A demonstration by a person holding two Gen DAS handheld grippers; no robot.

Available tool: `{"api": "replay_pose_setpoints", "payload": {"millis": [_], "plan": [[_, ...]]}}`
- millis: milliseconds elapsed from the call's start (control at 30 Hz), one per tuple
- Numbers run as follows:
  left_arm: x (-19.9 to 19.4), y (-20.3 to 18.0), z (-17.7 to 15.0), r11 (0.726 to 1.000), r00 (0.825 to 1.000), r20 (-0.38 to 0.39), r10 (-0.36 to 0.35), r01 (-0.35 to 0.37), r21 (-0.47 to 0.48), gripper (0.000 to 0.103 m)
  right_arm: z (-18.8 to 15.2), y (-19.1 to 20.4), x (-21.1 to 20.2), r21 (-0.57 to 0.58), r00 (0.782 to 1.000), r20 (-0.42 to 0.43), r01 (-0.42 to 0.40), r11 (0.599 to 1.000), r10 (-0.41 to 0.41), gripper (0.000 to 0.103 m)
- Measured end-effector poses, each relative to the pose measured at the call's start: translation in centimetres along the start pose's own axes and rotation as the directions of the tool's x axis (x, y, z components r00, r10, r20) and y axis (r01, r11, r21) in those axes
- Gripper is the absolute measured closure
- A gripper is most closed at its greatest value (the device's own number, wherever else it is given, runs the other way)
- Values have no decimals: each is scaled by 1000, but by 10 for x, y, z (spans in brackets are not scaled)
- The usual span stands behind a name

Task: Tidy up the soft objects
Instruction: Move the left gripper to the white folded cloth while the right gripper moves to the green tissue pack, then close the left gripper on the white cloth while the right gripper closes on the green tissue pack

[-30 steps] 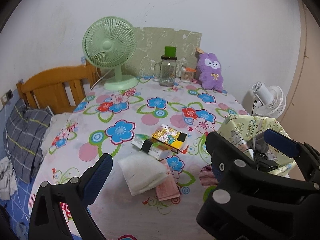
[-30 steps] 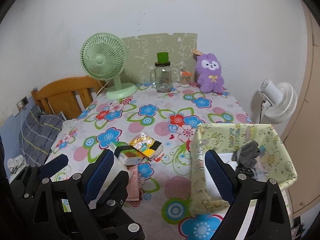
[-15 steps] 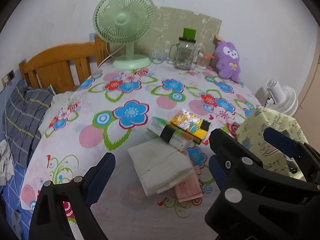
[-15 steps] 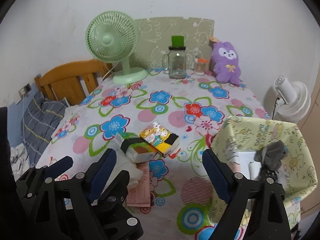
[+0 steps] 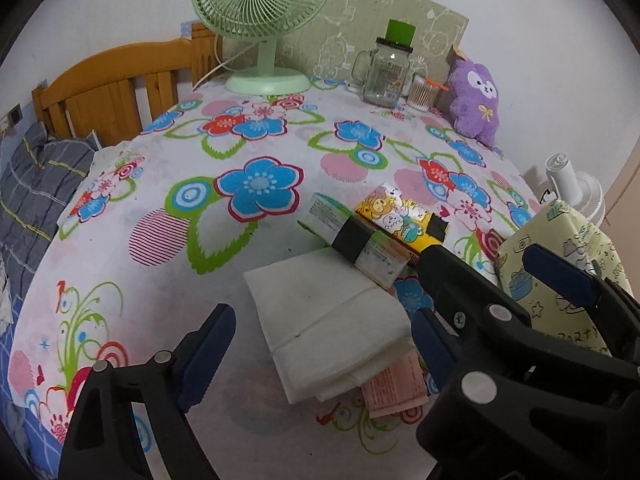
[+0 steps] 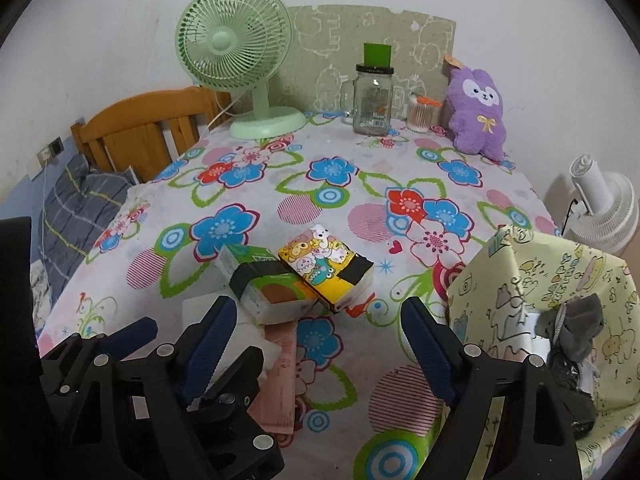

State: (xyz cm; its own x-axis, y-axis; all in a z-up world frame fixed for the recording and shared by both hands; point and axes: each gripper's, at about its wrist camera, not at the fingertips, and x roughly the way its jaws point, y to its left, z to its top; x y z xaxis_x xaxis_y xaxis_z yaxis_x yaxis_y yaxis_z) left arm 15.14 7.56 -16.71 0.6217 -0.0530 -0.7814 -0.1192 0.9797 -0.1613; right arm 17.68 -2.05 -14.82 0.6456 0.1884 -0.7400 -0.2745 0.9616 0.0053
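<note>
A white folded soft pack point(image 5: 328, 320) lies on the flowered tablecloth, on top of a pink packet point(image 5: 394, 394). My left gripper point(image 5: 320, 344) is open just above the white pack, one finger on each side. Behind it lie a green-and-white tissue pack point(image 5: 356, 240) and a yellow cartoon tissue pack point(image 5: 400, 216), also seen in the right wrist view point(image 6: 324, 266). My right gripper point(image 6: 316, 340) is open and empty over the pink packet point(image 6: 280, 364). A yellow-green fabric basket point(image 6: 516, 280) at the right holds a grey soft item point(image 6: 580, 320).
A green table fan point(image 6: 236, 52), a glass jar with a green lid point(image 6: 372, 96), a small cotton-swab jar point(image 6: 418, 114) and a purple plush point(image 6: 478, 108) stand at the table's far edge. A wooden headboard point(image 6: 148, 128) is at the left, a white fan point(image 6: 604, 208) at the right.
Both grippers have moved forward and down towards the table. The left gripper now straddles the white pack. Nothing has been picked up.
</note>
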Motion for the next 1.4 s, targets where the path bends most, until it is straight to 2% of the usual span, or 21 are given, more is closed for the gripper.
{"api": "replay_pose_setpoints", "payload": {"millis": [200, 400, 600, 767, 933, 1033, 1400], "plan": [[12, 1, 0, 1000, 1000, -6, -4, 4, -18, 13, -2, -5, 15, 24, 999, -39, -5, 1000, 6, 16], [22, 2, 0, 1000, 1000, -4, -1, 1, -23, 22, -3, -8, 25, 24, 997, -72, 2, 1000, 0, 17], [19, -3, -3, 1000, 1000, 15, -16, 15, 19, 43, -6, -7, 31, 31, 995, -96, -4, 1000, 7, 17], [13, -1, -4, 998, 998, 33, -55, 54, 17, 74, -7, -3, 29, 26, 996, -89, -18, 999, 21, 17], [6, 3, -4, 999, 998, 43, -48, 48, 15, 87, -5, 3, 24, 21, 996, -77, -33, 999, 34, 17], [0, 8, -4, 1000, 998, 54, -22, 21, 21, 89, -5, 9, 21, 13, 996, -72, -48, 999, 49, 17], [-2, 31, 2, 996, 994, 78, 81, -83, 26, 89, 2, 32, 31, -9, 994, -69, -82, 997, 81, 19]]}}
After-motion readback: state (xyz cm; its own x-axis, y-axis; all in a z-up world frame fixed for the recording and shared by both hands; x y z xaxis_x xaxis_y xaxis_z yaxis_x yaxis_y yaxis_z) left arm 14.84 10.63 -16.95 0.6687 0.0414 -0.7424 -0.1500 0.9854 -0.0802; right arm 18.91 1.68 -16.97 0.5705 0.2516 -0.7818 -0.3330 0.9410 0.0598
